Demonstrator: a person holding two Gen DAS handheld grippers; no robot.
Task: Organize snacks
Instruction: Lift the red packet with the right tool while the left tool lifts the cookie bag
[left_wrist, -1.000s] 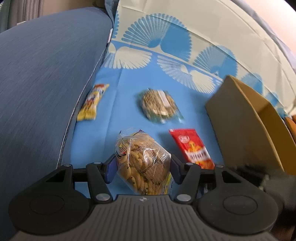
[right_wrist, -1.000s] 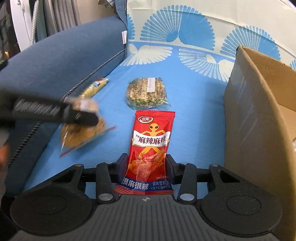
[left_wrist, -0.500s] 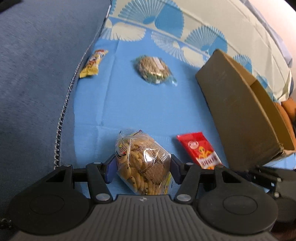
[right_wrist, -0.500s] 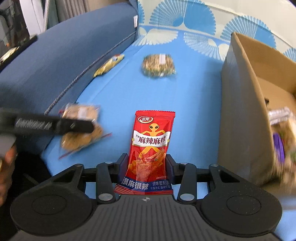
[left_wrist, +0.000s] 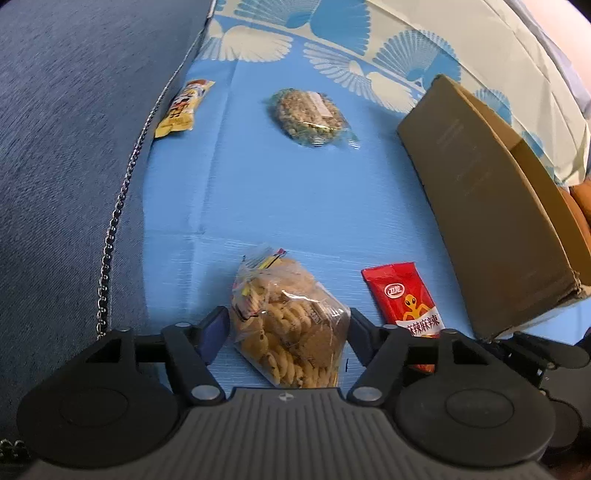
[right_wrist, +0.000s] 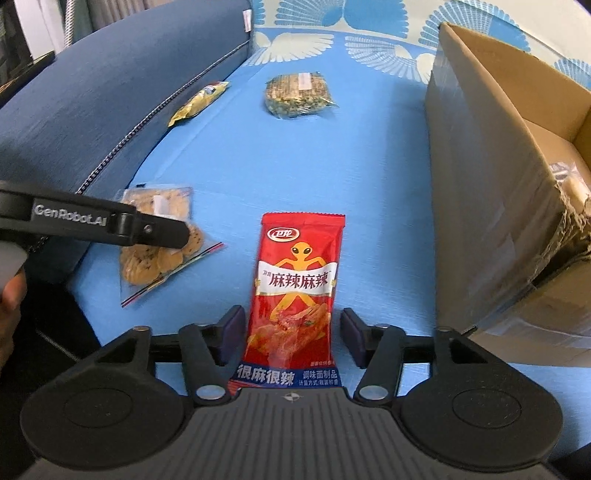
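My left gripper (left_wrist: 289, 328) is shut on a clear bag of cookies (left_wrist: 288, 317), held above the blue sofa seat; the bag also shows in the right wrist view (right_wrist: 155, 240) under the left gripper's finger (right_wrist: 155, 230). My right gripper (right_wrist: 291, 336) is shut on a red spicy-snack packet (right_wrist: 295, 291), which also shows in the left wrist view (left_wrist: 406, 299). A brown cardboard box (right_wrist: 491, 192) stands open to the right, with wrapped snacks inside.
A yellow snack bar (left_wrist: 183, 107) lies by the sofa arm (left_wrist: 66, 147). A round seed cake in clear wrap (left_wrist: 310, 116) lies mid-seat. The box (left_wrist: 495, 206) fills the right side. A fan-patterned backrest (left_wrist: 369, 48) is behind.
Both grippers have pulled back from the seat with their snacks held. The yellow bar and seed cake now look farther away. The box has come nearer on the right.
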